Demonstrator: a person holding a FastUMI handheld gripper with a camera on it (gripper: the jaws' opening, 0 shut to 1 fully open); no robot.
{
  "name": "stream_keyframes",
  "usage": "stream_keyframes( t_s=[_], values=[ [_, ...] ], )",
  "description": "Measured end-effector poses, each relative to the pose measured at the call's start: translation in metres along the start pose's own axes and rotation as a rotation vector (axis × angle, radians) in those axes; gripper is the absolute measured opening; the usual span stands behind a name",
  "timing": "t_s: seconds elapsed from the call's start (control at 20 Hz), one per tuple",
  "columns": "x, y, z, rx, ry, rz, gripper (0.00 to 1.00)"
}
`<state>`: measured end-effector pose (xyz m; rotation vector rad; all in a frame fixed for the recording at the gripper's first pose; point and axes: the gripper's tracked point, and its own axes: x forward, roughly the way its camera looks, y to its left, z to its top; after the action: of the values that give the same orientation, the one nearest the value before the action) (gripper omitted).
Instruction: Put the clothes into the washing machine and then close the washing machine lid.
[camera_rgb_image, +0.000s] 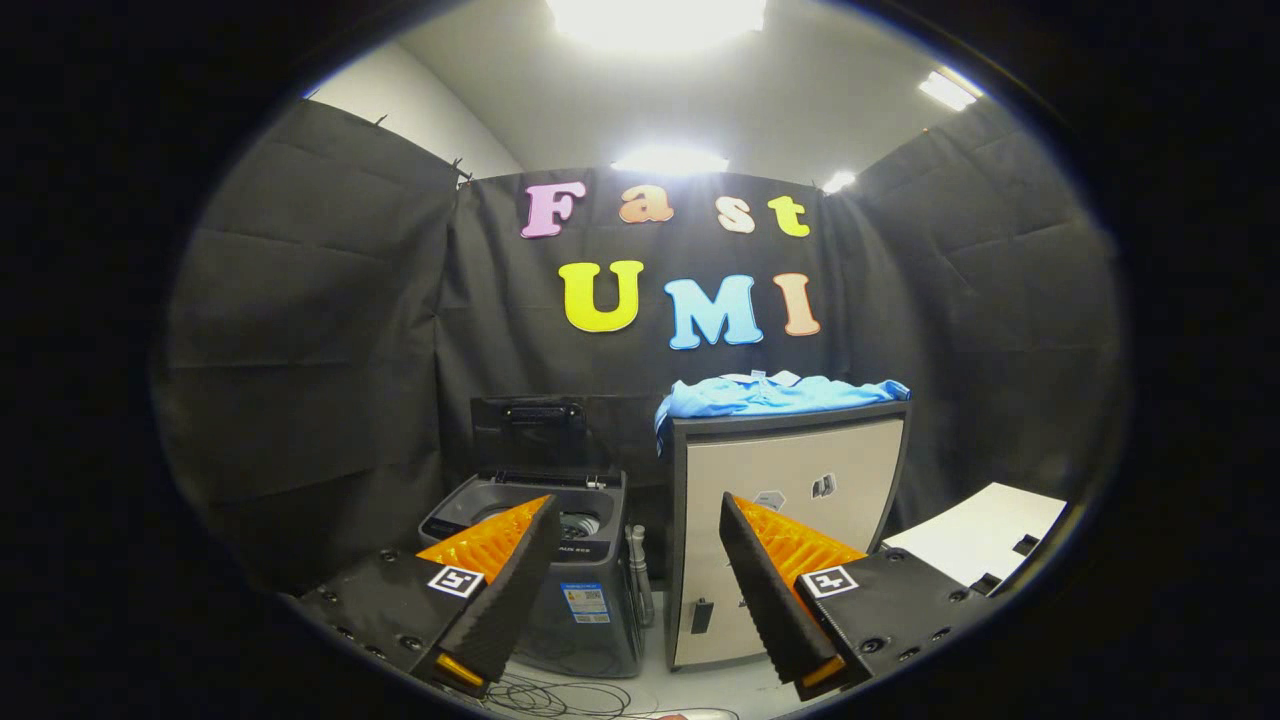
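The tool (635, 545) hangs well back from the work with its fingers spread wide and nothing between them, a released stance that suits an approach rather than a grasp. Beyond the fingers, a small top-loading washing machine (575, 590) stands on the floor with its lid (530, 430) raised upright against the booth wall, so the tub (560, 515) is exposed and ready to take a load from above. Just beside it, on the right, stands a taller cabinet (790, 530) with a pale front panel, and on its top lies the blue garment (775, 393), loosely folded, with one edge drooping over the cabinet's left corner toward the machine. That placement seems deliberate: the clothing sits higher than the tub and next to it, so a short lift and sideways carry should bring it over the opening. A white board (985, 540) lies off to the right, and loose cables (560, 695) trail on the floor in front of the machine. By my judgement the task is at its very start: the garment is untouched and the lid is open.
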<state>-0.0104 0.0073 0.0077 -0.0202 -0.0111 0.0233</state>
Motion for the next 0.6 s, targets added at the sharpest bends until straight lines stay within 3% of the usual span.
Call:
stream_keyframes(
  t_s=[0.3, 0.6],
  values=[
    [0.017, -0.008, 0.032, 0.003, -0.041, -0.018, 0.99],
    [0.065, -0.043, 0.066, 0.019, -0.064, -0.05, 0.99]
  ],
)
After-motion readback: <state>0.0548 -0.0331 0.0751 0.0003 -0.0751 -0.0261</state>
